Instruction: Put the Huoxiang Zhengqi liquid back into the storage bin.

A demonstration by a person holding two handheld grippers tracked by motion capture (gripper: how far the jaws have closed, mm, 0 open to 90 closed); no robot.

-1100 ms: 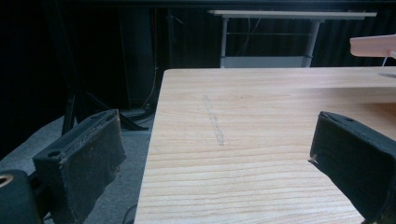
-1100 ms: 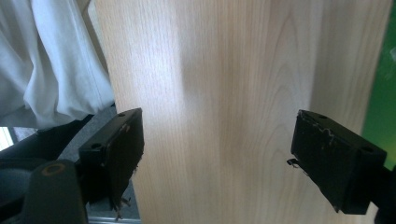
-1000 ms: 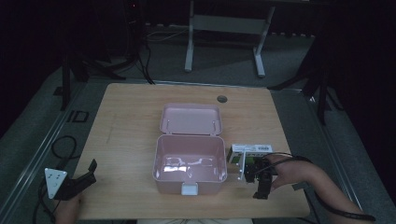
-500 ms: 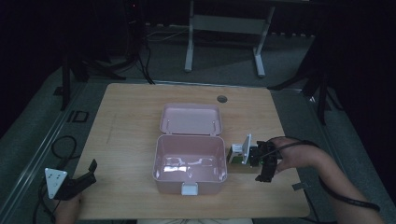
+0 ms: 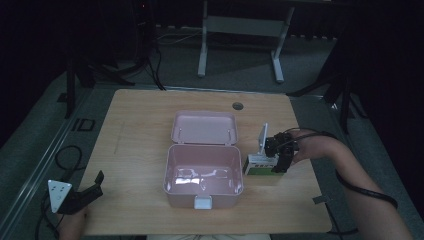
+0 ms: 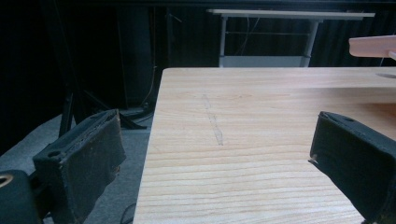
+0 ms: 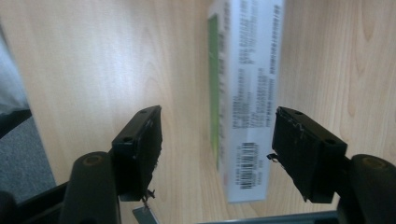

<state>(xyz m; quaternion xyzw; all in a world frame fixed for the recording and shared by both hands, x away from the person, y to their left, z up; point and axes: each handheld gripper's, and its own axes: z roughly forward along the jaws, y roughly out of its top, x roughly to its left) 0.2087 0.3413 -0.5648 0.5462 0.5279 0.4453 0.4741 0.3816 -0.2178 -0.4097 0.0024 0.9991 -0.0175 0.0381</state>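
1. The pink case (image 5: 204, 172) is set open at table (image 5: 140, 130) centre, lid (image 5: 204, 128) laid back flat, so the tray is clear for loading from above.
2. The carton (image 5: 260, 164) is seen just right of the case wall, near but apart from it; it seems lifted off the wood, though that is hard to judge from the high view.
3. The right gripper (image 7: 217, 154) is placed over the carton (image 7: 245, 93); its jaws have just been closing and stand about half open, carton between them, one pad close, the other with a gap, so no firm hold is shown.
4. The left gripper (image 5: 82, 195) is parked at the near left corner, jaws wide, nothing held.
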